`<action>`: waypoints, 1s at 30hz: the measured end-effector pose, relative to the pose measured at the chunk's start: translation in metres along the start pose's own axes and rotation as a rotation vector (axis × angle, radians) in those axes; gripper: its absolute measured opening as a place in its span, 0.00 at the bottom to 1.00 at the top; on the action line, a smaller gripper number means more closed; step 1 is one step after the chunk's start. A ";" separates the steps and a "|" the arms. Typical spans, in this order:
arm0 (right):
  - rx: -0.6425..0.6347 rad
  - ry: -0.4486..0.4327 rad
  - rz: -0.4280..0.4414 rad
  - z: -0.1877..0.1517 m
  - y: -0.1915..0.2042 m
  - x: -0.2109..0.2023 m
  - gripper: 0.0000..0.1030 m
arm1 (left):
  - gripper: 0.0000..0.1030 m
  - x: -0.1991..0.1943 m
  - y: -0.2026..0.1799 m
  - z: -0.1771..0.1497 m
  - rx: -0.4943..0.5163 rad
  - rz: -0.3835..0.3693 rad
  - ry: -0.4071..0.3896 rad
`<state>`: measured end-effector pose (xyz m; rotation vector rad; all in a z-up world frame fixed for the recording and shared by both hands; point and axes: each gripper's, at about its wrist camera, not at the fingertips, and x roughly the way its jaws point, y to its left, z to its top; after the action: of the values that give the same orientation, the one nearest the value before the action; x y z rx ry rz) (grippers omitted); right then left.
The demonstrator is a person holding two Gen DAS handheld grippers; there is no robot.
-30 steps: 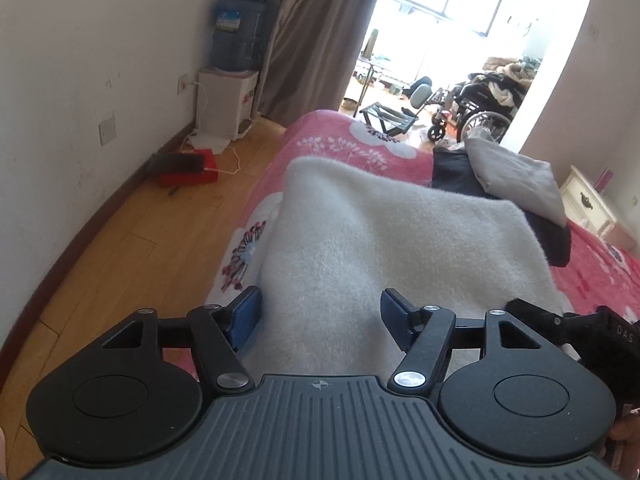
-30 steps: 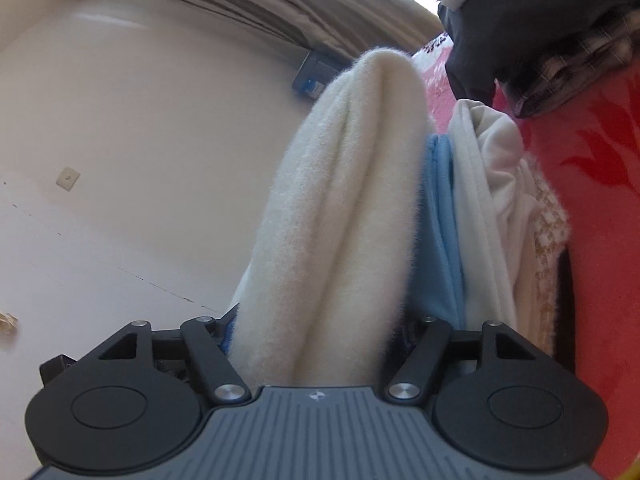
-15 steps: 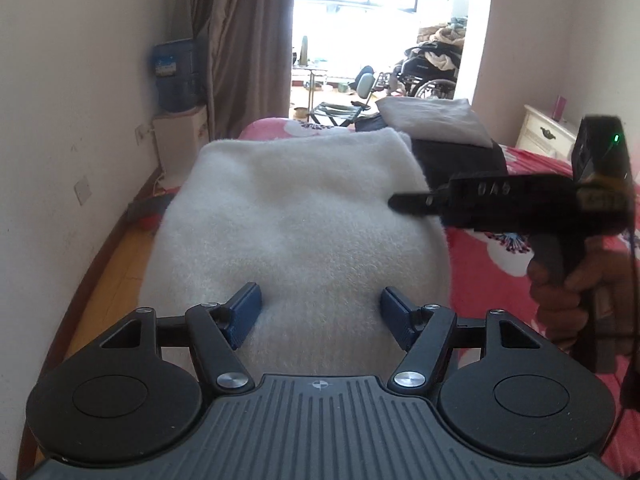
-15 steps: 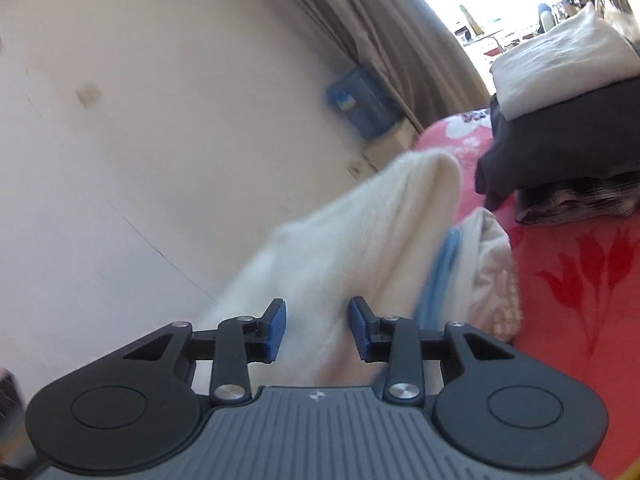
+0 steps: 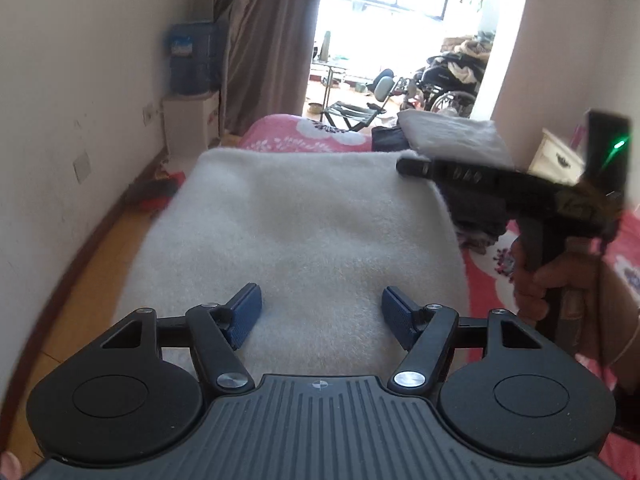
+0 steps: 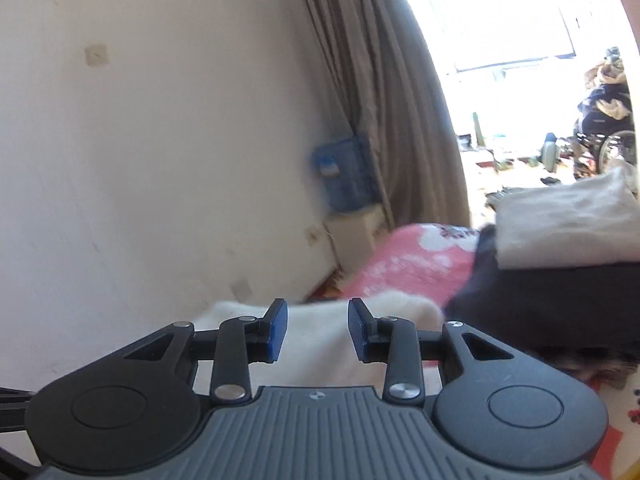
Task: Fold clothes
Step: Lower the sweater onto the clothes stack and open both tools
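Note:
A folded white fleece garment (image 5: 304, 232) lies flat on the pink floral bed (image 5: 296, 136). My left gripper (image 5: 320, 314) is open and empty, hovering over the garment's near edge. My right gripper (image 6: 317, 330) is open and empty, above the same white fleece (image 6: 320, 344). In the left wrist view the right gripper (image 5: 408, 166) reaches in from the right, its tip over the garment's far right corner. A stack of folded clothes, light grey over dark (image 5: 452, 136), sits beyond; it also shows in the right wrist view (image 6: 560, 236).
A white wall (image 5: 80, 100) runs along the left, with wooden floor (image 5: 80, 280) between it and the bed. A water dispenser (image 5: 192, 92) and curtain (image 5: 264, 40) stand at the far end. A white nightstand (image 5: 560, 158) is at right.
The right gripper let go of the fleece, opened and lifted clear. The fleece now lies flat on the bed. The left gripper stayed open and drew back over the near edge.

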<state>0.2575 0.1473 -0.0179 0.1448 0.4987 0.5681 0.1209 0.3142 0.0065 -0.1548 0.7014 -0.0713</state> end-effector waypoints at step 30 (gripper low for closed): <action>-0.019 0.200 0.264 -0.033 0.027 -0.055 0.44 | 0.62 -0.025 -0.016 -0.004 -0.011 0.127 0.003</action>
<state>0.1878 0.1398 -0.0171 0.1370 0.6741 0.8502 0.0993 0.3008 0.0216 -0.1206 0.7128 0.0542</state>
